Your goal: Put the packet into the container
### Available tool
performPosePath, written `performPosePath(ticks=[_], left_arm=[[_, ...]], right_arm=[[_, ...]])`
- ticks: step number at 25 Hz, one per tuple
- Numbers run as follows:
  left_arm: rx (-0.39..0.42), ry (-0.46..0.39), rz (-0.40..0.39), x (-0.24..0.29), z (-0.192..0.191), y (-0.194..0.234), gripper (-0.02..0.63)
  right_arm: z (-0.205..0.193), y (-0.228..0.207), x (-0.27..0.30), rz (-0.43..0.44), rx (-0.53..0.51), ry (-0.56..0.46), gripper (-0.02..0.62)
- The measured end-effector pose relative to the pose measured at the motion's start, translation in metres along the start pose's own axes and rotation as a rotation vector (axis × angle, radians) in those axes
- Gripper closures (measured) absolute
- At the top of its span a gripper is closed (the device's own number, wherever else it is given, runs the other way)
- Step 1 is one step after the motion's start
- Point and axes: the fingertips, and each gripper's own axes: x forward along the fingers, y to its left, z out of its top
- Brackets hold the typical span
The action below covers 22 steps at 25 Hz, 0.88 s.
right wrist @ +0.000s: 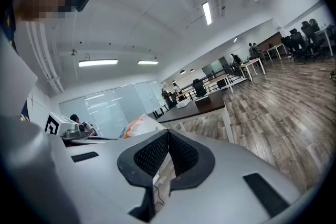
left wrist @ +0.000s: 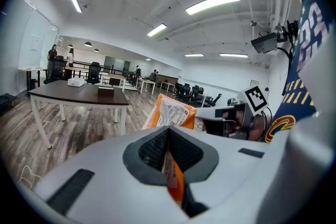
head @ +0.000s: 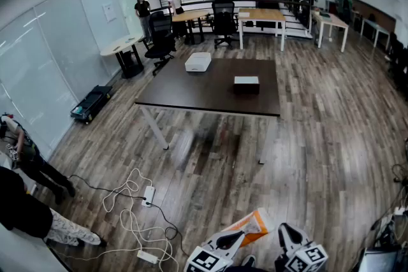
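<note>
Left tongs: your left tongs (left wrist: 168,136) are clamped on the lower edge of the packet (left wrist: 172,112), and the dark pads pinch its orange film.
Right tongs: your right tongs (right wrist: 168,139) are closed with nothing in them; only floorboards and a cable show through the slit below the pads.
Packet: orange with white. It sticks up beyond your left tongs, low in the head view (head: 256,225) and over the wooden floor (head: 319,137), well apart from the table (head: 210,95).
Writing on the packet: a white label with dense dark print faces your left camera, too small to read.
Markers: the cube (left wrist: 255,97) on your right tongs carries black-and-white square patterns and no words.
Table: dark top on white legs, in the middle of the room.
On the table: a white box (head: 197,62) sits toward the far left, and a dark box (head: 246,83) with a white top is nearer the middle. They are apart, and you cannot tell which one is the container.
Floor near you: white cables and a power strip (head: 148,195).
</note>
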Motion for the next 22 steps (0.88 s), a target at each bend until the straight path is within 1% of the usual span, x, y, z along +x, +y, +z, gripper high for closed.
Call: performPosePath(ticks=[7,11,15,18,22], left_arm=[[0.005,-0.005,-0.006,0.005,0.000,-0.007,0.606],[0.006,0.003,0.003,0.003,-0.002,-0.009,0.606],[0.015,-0.004,0.025,0.003,0.004,-0.008,0.606],[0.020,-0.014,0.039,0.005,0.010,-0.005,0.606],[0.008,-0.027,0.059,0.005,0.016,0.016,0.606]], right_arm=[[0.008,0.004,-0.001,0.001,0.019,-0.010,0.585],[0.009,0.001,-0.007,-0.006,0.007,-0.007,0.586],[0.026,-0.001,-0.009,-0.001,0.047,-0.078,0.584],[0.037,0.002,-0.006,-0.008,0.062,-0.089,0.584],[0.035,-0.002,0.004,-0.008,-0.001,-0.083,0.583]])
